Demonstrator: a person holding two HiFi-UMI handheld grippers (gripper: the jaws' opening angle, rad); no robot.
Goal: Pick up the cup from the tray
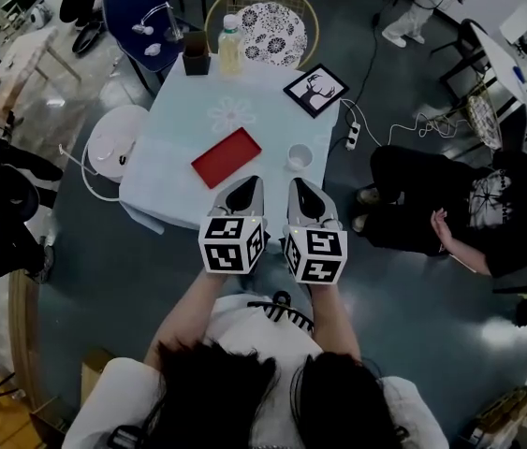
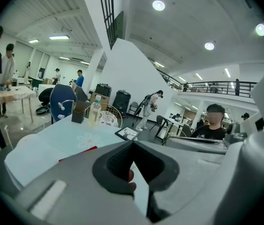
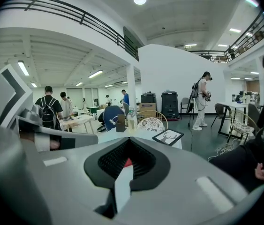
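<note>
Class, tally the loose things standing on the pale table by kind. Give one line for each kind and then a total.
Red tray: 1
White cup: 1
Bottle: 1
Dark container: 1
Framed picture: 1
Total: 5

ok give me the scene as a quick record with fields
table: pale cloth, seen from above
tray: red, flat on the table, nothing on it
cup: white, upright on the cloth right of the tray, apart from it
left gripper: fingers together, empty, at the near table edge
right gripper: same, nearest the cup
far end: bottle, framed picture
</note>
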